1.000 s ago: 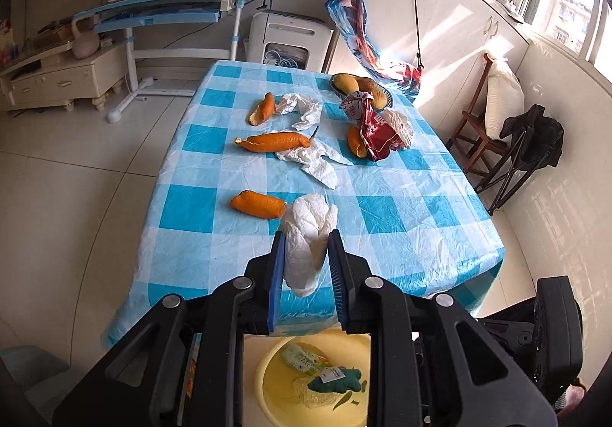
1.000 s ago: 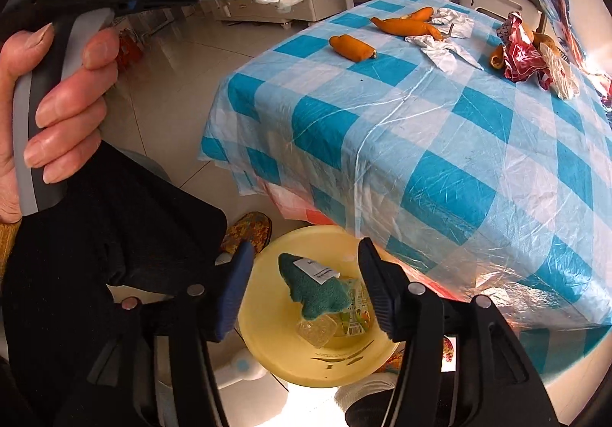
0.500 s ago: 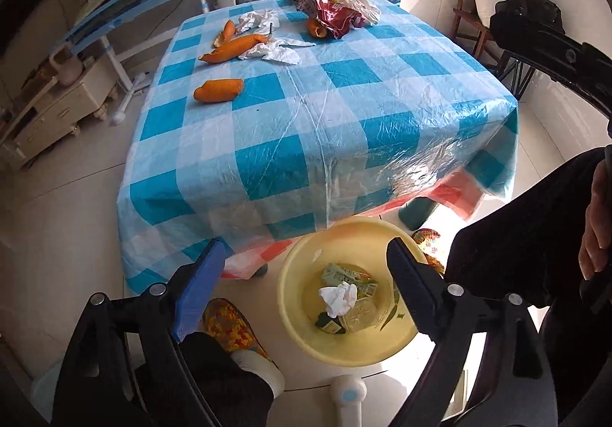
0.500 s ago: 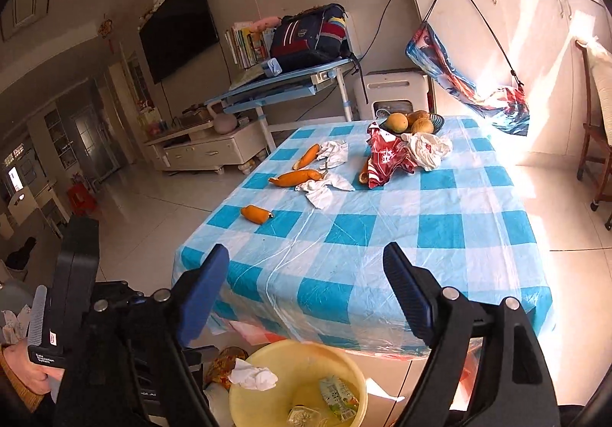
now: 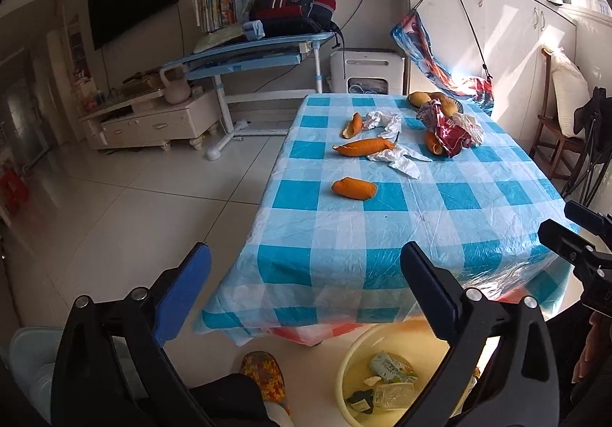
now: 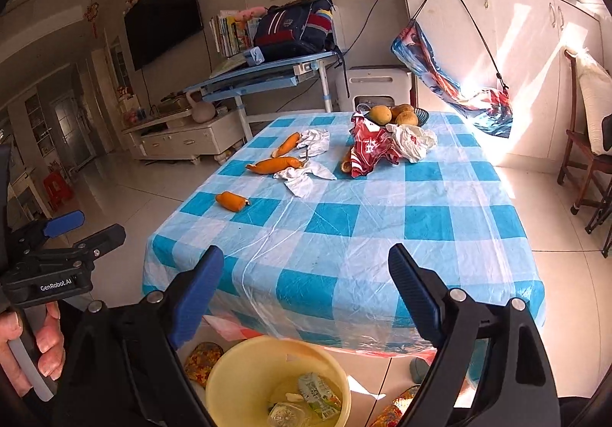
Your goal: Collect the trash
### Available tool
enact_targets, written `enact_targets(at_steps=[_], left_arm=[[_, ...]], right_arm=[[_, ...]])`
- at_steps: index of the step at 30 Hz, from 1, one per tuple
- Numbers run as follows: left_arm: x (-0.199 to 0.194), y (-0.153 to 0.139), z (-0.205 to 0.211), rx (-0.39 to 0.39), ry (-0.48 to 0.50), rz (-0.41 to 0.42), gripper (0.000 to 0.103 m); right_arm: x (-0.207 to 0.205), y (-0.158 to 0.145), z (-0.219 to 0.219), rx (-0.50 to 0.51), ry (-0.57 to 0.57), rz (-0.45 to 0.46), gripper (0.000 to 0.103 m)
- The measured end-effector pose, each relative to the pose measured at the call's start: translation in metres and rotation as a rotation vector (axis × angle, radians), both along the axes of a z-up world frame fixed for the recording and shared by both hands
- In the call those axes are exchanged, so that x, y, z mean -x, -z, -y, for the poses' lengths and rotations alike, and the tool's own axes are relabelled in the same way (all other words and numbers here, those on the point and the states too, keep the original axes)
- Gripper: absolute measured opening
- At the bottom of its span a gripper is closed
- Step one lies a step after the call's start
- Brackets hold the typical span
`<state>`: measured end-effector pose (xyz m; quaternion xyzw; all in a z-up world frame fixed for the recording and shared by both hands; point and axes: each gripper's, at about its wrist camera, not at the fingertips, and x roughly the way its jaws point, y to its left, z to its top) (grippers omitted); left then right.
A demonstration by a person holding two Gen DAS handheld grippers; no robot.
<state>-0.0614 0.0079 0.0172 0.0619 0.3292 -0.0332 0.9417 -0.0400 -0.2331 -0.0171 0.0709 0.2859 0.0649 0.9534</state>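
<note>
Several wrappers point(image 6: 319, 394) inside yellow bin point(image 6: 244, 362) beneath table edge point(image 6: 344, 335)

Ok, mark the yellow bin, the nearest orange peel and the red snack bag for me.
yellow bin point(image 6: 233, 366), right wrist view, on its near-left rim.
nearest orange peel point(image 5: 354, 189), left wrist view, on the middle of the peel.
red snack bag point(image 6: 369, 151), right wrist view, on the crumpled front face.

We see a blue-and-white checked tabletop point(image 5: 420, 232) bearing orange peels point(image 5: 354, 188). White tissues point(image 5: 397, 159) lie beside a red wrapper point(image 5: 447, 132). The bin point(image 6: 244, 369) is yellow.
</note>
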Motion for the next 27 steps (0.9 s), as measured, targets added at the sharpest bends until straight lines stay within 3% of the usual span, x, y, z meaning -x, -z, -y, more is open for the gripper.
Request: enact_targets(at_steps=[1,2,8,27], left_arm=[[0.0010,-0.0001,-0.0012,0.008,-0.005,0.004,0.096],[0.0005,-0.0012,-0.0024,0.014,-0.010,0.006,0.096],[0.0001,0.0014,-0.0033,0.028,-0.024,0.006,0.096],[-0.0010,0.0042,-0.0028,0.028,-0.030,0.007,0.096]], right_arm=[[-0.0003,0.0024,0.0008,-0.037,-0.017,-0.004,0.084],[0.0003,0.0018,-0.0015,0.014,-0.005,-0.005,0.084],[0.0012,0.0035,-0.0060,0.042,-0.022,-0.010,0.084],[0.0015,0.0027,-0.0072,0.041,-0.025,-0.005,0.084]])
